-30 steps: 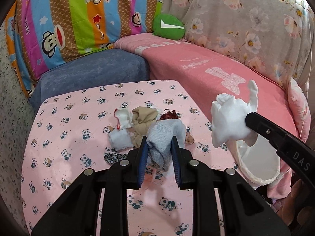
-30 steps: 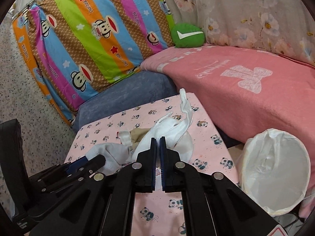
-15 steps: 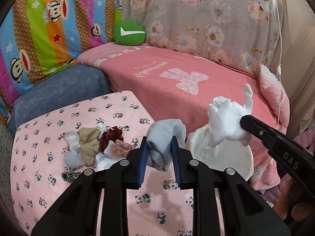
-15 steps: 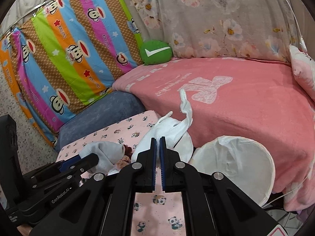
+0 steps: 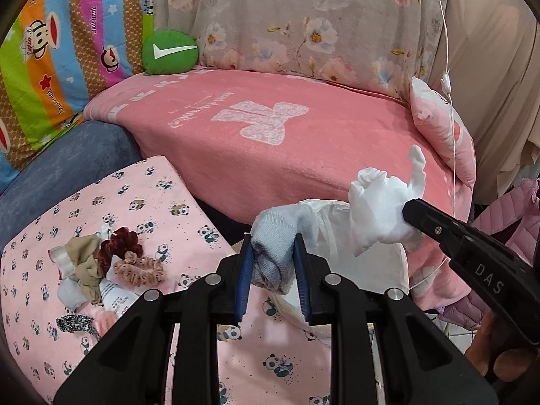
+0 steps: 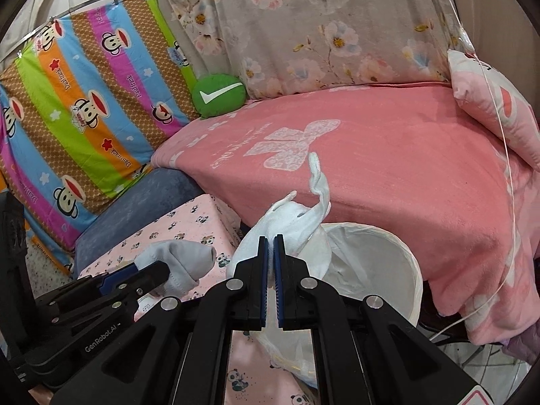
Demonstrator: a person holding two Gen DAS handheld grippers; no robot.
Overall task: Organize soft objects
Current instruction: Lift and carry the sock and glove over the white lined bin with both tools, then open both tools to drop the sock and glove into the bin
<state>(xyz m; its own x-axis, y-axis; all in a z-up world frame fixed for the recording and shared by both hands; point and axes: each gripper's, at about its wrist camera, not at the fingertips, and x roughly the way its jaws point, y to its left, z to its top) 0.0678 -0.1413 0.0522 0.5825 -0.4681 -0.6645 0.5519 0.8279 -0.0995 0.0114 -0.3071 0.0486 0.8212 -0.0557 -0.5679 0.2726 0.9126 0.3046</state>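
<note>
We see the left gripper (image 5: 274,263) clamped on a rolled pale grey-blue knit sock (image 5: 275,236), and the right gripper (image 6: 271,253), fingers nearly together, pinching a crumpled white cloth glove (image 6: 287,222). Both soft items hang above the round white fabric basket (image 6: 388,263), beside the pink panda-print table cover (image 5: 141,195).
</note>
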